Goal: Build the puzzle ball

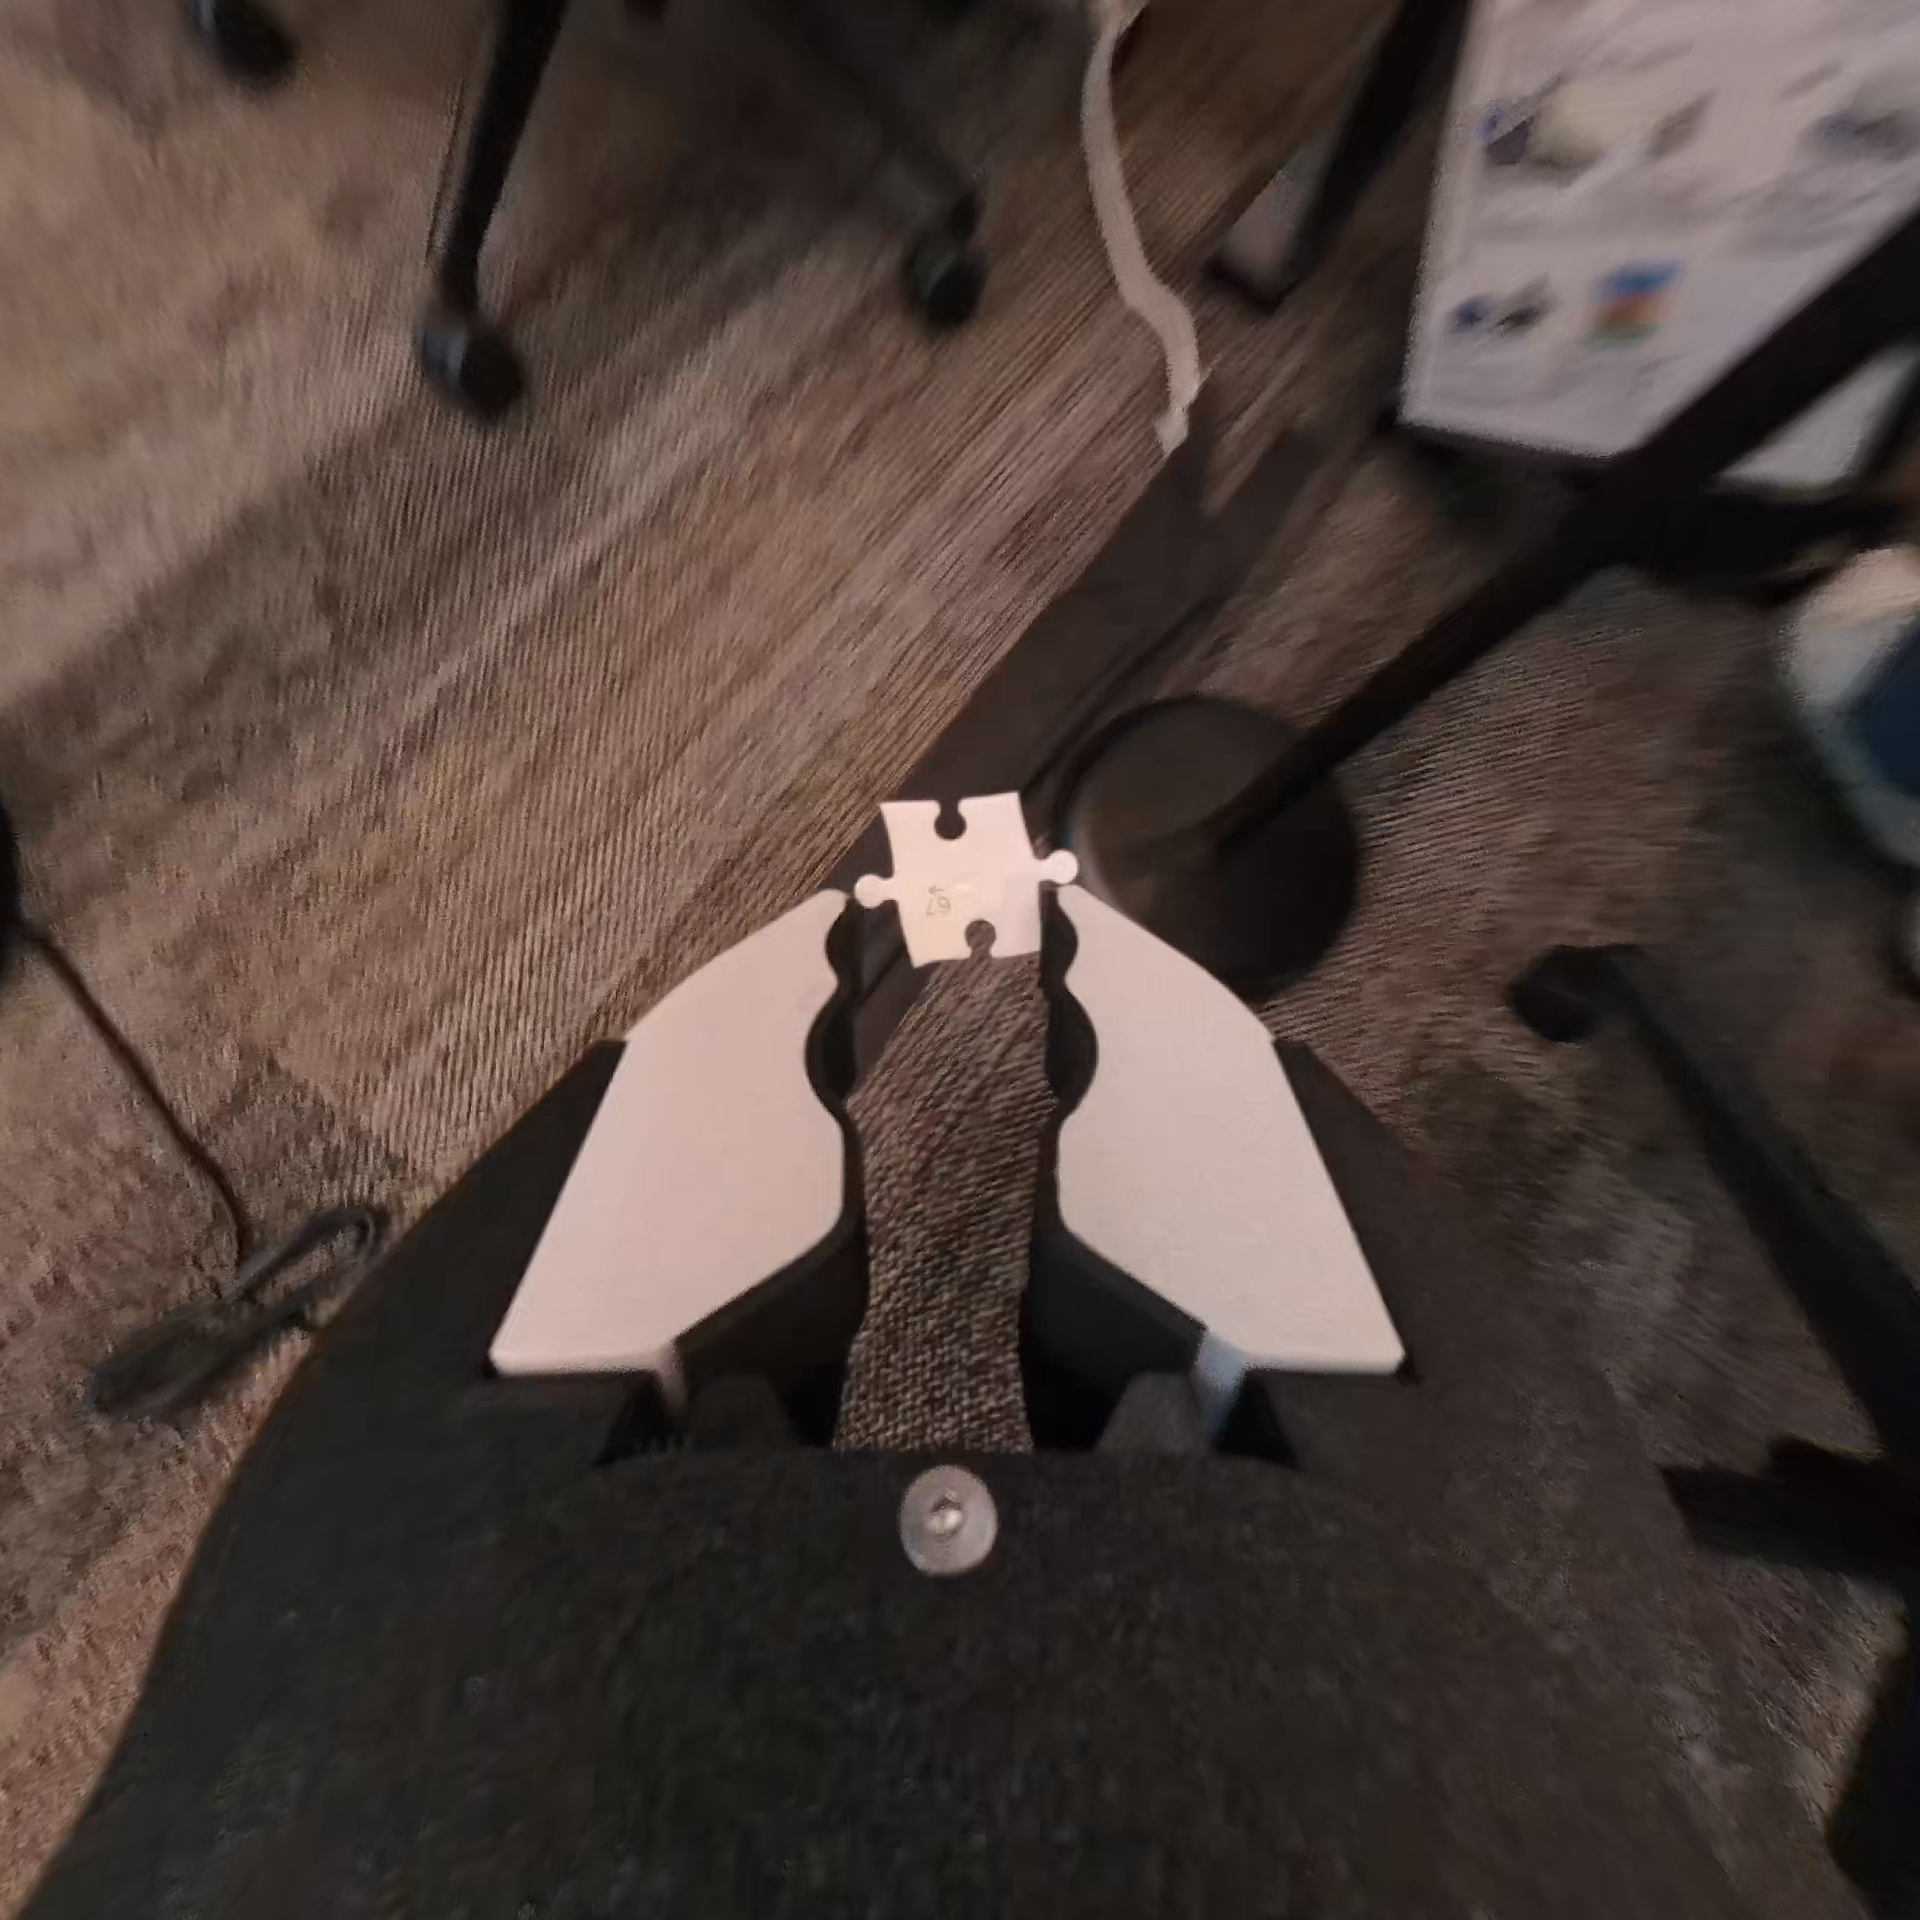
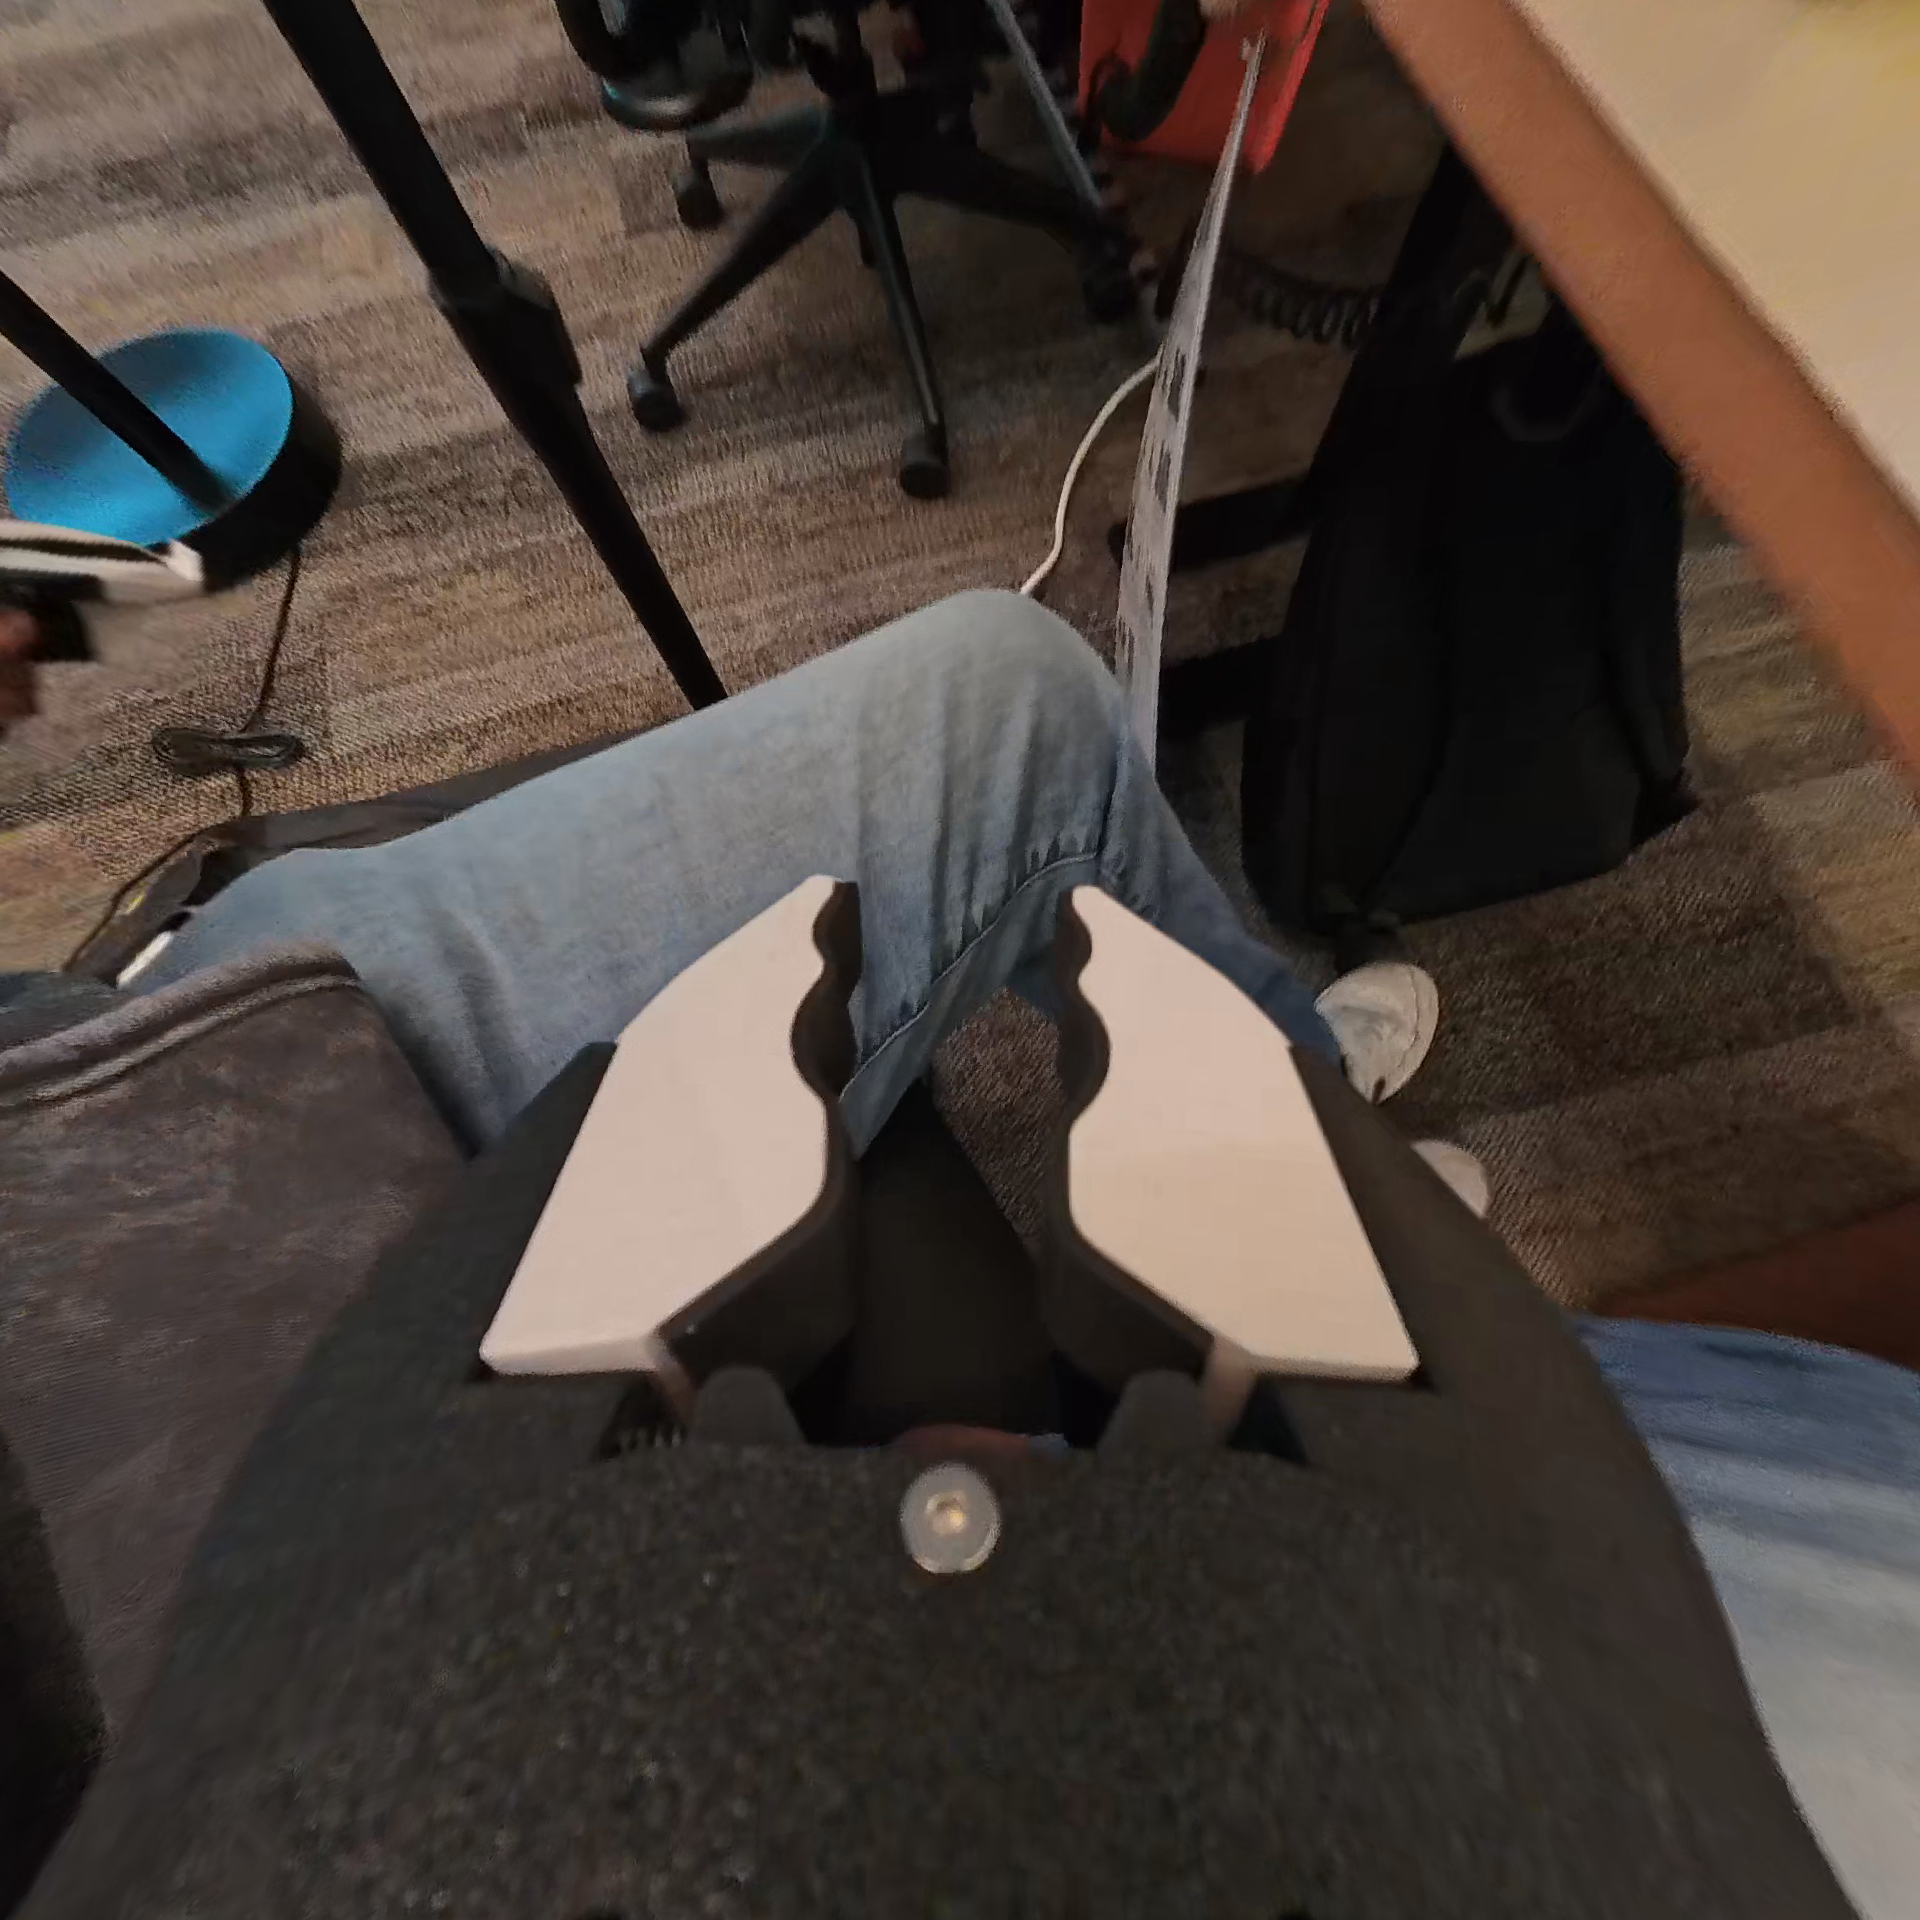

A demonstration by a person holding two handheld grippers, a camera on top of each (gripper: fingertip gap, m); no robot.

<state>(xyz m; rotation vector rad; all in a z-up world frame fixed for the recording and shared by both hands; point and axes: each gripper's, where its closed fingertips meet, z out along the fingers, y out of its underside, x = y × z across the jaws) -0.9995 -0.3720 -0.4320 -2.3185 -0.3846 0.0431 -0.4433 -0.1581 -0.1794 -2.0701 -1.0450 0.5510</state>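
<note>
A small white puzzle piece, blank side up with a small printed mark, is held in mid-air over the carpet. My left gripper is shut on it, with the white fingertips pressing its two side tabs. My right gripper is open and empty, its jaws wide apart, above a person's leg in blue jeans. No puzzle ball shows in either view.
Grey-brown carpet lies below. Office chair wheels, a round black stand base and a printed sheet are around the left gripper. In the right wrist view are a black backpack, a blue-topped round base, tripod legs and a table edge.
</note>
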